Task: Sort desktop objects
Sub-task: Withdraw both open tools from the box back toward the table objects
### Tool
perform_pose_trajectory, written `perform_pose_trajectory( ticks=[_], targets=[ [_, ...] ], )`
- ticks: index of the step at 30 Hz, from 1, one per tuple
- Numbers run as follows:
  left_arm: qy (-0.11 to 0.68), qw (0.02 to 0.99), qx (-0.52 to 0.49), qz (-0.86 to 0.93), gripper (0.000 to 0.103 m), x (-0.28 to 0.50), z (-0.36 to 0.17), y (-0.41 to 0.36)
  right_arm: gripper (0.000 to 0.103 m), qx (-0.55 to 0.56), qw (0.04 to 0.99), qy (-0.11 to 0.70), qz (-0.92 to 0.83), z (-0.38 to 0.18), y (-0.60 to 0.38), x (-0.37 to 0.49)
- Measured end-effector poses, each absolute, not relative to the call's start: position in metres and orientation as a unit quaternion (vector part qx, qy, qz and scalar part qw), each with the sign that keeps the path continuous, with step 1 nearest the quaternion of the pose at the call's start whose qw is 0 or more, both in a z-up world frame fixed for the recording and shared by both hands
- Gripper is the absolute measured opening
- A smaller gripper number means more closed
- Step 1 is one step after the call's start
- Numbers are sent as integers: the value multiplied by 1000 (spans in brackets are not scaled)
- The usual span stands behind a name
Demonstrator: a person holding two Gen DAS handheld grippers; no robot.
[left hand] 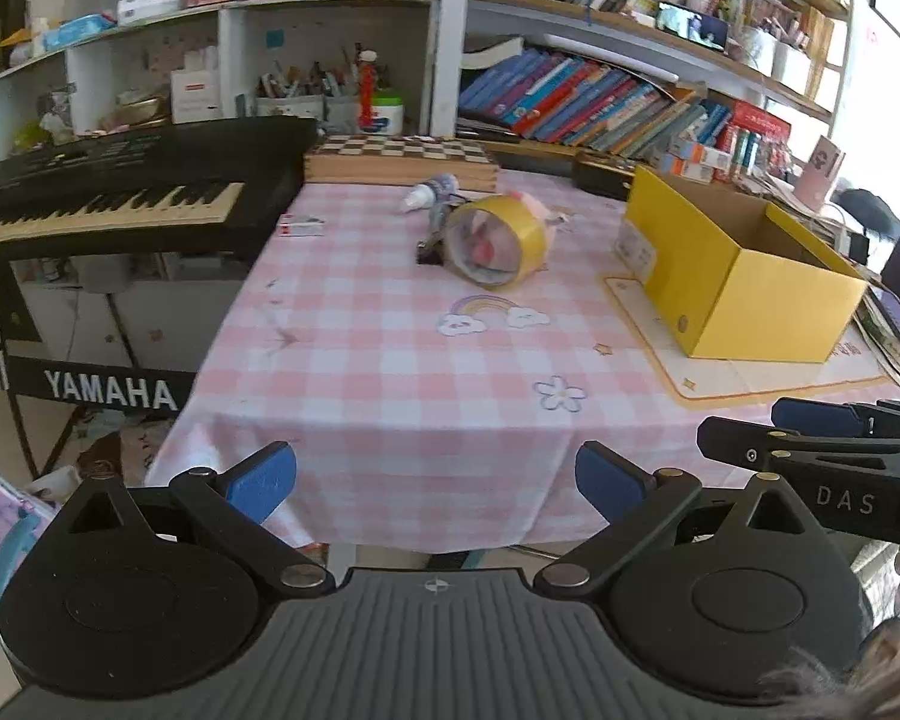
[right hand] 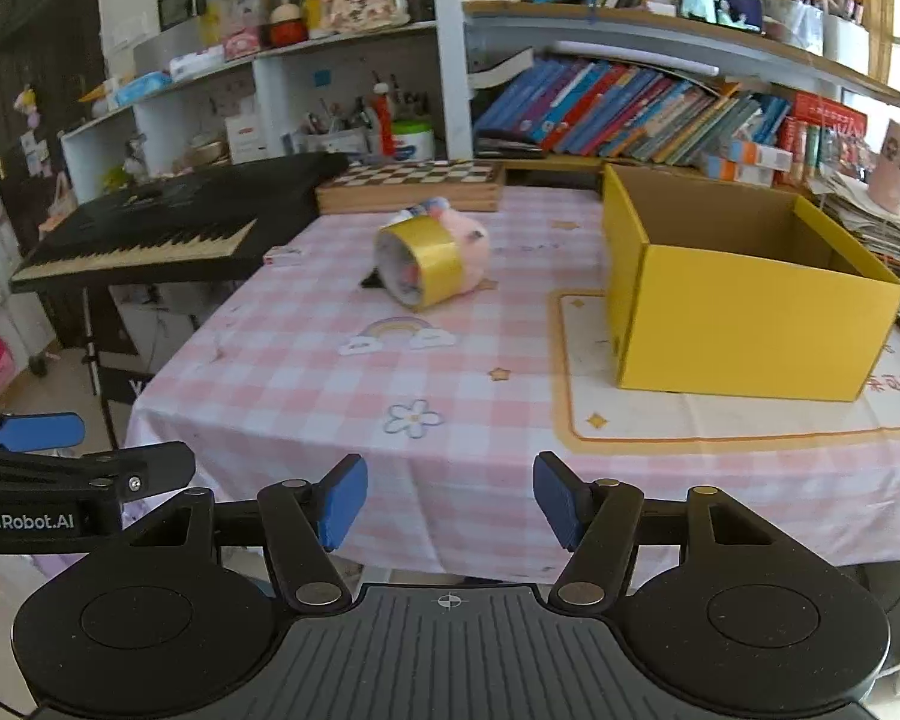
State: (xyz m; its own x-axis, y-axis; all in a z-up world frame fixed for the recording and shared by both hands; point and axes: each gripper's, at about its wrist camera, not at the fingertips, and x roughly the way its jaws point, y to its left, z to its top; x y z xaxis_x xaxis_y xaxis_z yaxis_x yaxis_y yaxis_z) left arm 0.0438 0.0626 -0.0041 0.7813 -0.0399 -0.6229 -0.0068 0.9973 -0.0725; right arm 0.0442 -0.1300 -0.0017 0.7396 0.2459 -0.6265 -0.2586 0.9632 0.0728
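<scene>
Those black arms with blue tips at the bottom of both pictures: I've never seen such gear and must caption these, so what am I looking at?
They are two hand-held grippers, one in each of a person's hands, each carrying its own wide-angle camera that looks forward along its two fingers. One picture comes from the left gripper, the other from the right gripper; each also catches the other at its edge. Both are open and hold nothing.

Ahead is a table under a pink checked cloth. On it lie a roll of yellow tape, a pink plush toy right behind it, a small bottle, a black clip, a small card pack and an open yellow box. A chessboard sits at the back, a keyboard beside the table.
</scene>
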Motion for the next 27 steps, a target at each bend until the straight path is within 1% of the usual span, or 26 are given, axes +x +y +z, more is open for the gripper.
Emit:
perform_pose_trajectory(
  ticks=[7, 14, 27],
  targets=[
    [323, 945, -55, 17, 100, 41, -2, 87, 63, -21, 932, 332, 146, 2, -110, 48],
    [318, 946, -60, 14, 100, 46, -2, 90, 63, -36, 930, 333, 148, -1, -101, 53],
    [328, 943, -57, 19, 100, 84, -9, 97, 64, -43, 923, 348, 156, -13, -90, 93]
  ],
)
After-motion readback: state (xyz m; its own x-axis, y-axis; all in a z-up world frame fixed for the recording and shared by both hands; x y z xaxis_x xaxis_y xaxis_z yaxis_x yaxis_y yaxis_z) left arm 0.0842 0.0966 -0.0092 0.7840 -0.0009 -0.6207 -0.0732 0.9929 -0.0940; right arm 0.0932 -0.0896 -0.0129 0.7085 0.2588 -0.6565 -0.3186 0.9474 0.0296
